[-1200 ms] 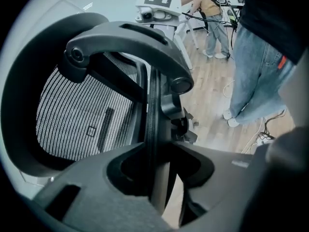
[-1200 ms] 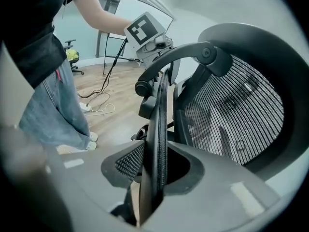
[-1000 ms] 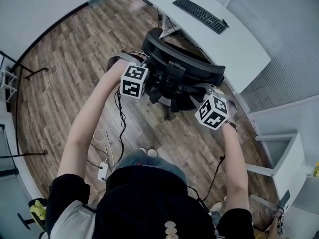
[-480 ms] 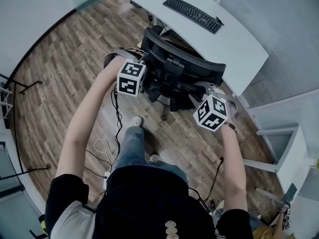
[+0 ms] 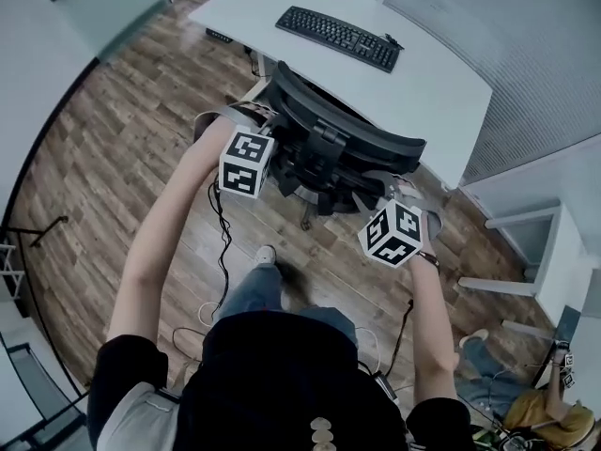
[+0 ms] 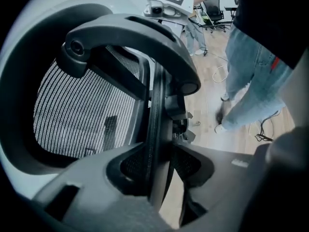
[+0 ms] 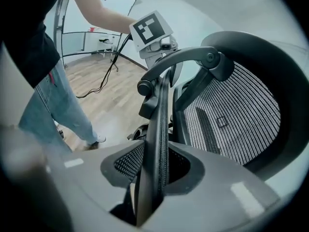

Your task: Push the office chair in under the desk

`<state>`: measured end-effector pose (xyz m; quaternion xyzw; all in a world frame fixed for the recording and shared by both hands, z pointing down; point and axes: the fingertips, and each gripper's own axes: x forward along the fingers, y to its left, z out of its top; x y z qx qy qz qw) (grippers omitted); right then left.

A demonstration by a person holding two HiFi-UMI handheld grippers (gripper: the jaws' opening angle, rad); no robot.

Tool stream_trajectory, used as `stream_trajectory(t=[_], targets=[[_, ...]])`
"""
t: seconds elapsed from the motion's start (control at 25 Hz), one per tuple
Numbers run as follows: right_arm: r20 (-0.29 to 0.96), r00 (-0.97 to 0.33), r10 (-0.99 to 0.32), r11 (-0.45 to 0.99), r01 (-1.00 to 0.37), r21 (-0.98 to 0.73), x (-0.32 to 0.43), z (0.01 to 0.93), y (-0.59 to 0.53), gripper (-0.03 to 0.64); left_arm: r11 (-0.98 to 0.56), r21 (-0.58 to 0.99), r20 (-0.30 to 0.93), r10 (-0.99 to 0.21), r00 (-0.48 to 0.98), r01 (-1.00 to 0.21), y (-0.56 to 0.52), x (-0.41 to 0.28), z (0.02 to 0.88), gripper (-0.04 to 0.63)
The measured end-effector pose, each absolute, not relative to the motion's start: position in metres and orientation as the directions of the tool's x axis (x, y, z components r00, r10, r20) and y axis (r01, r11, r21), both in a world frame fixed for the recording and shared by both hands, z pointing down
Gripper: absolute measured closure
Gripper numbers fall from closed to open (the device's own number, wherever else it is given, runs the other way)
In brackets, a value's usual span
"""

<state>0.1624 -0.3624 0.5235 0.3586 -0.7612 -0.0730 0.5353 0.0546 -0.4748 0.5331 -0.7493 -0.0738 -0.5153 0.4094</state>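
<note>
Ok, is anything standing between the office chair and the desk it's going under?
Nothing visible does. The office chair has its back at the front edge of the desk; the space beneath the desktop is hidden by both.

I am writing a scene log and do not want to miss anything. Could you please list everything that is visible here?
office chair: one, black, mesh back, at the desk's edge
desk: one, white, top of the head view
keyboard: one, black, on the desk
floor: one, brown wood, all around
cable: one, black, over the floor
leg: one, blue jeans, behind the chair
left gripper: one, grey, closed on the chair back's rim
right gripper: one, grey, closed on the rim's other side
</note>
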Motion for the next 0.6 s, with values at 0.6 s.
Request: stream_trajectory(t=[0.6], targets=[[0.774,-0.062,-0.631,0.652,-0.582,0.485,0.132,0.512,-0.455,0.485,-0.574,-0.532,0.835,-0.237,0.496,0.622,-0.586,0.048,0.524,0.436]])
